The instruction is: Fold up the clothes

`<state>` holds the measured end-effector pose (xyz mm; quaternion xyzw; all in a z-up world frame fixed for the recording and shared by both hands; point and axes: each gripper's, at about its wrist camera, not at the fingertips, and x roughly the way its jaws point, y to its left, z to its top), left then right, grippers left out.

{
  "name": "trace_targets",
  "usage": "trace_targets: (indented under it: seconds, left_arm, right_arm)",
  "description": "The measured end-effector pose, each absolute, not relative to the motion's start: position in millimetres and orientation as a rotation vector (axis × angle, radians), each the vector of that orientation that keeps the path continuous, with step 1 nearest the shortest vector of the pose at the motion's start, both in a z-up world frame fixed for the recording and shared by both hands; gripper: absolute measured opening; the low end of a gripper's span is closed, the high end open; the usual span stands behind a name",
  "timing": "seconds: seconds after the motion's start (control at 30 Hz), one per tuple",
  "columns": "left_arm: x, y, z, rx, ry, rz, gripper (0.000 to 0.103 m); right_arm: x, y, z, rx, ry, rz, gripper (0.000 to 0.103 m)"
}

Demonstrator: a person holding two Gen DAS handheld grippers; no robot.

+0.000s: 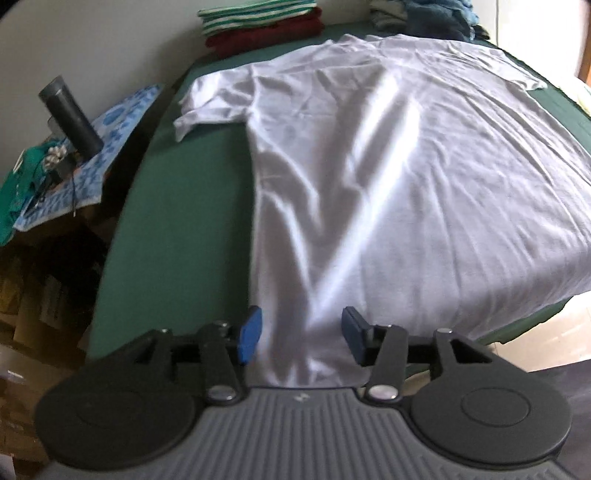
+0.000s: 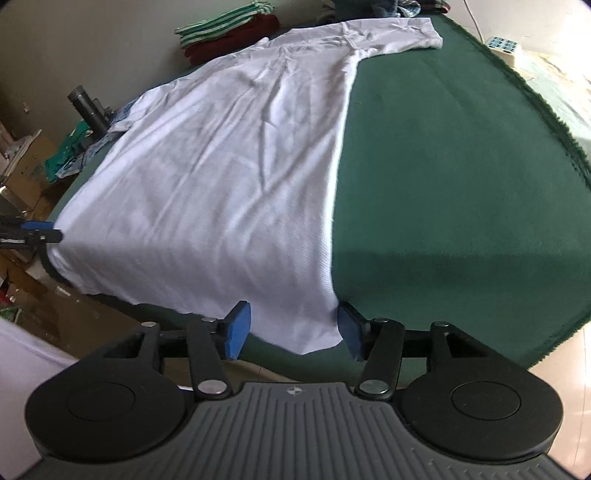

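Standing apart, the left claw and right claw each straddle a near hem corner of the white T-shirt, pads clear of the cloth. The shirt lies spread flat ahead on the green bench. Folded clothes sit stacked at the bench's far-left edge.

White T-shirt flat on green table, gripper parted

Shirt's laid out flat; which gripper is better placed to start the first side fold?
Probably the right gripper: its open fingers straddle the white shirt's hem corner. The left gripper sits slightly inside its corner.
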<state>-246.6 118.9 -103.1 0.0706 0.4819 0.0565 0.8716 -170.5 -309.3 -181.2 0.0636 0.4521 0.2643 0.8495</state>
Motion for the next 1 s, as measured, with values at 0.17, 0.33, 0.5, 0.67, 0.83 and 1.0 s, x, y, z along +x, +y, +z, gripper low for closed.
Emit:
trace_targets:
  seconds: [0.17, 0.33, 0.5, 0.67, 0.83, 1.0]
  left_arm:
    - [-250, 131, -106, 0.094, 1.003, 0.134, 0.055]
    - [-254, 124, -106, 0.128, 1.058, 0.101, 0.05]
    - [-263, 130, -105, 0.137, 1.067, 0.117, 0.056]
    - [-258, 141, -102, 0.143, 1.078, 0.152, 0.056]
    - [-255, 140, -74, 0.132, 0.994, 0.16, 0.056]
    - [-224, 106, -84, 0.19, 0.955, 0.122, 0.06]
  right_arm:
    - [-169, -306, -181, 0.106, 0.92, 0.597, 0.026]
    - [-175, -311, -157, 0.044, 0.943, 0.681, 0.003]
    - [-194, -329, -129, -0.072, 1.011, 0.738, 0.003]
    - [-182, -315, -153, -0.206, 1.06, 0.666, 0.003]
    - [-174, -312, -138, -0.175, 1.143, 0.786, 0.036]
    - [-154, -314, -88, -0.059, 0.981, 0.867, 0.027]
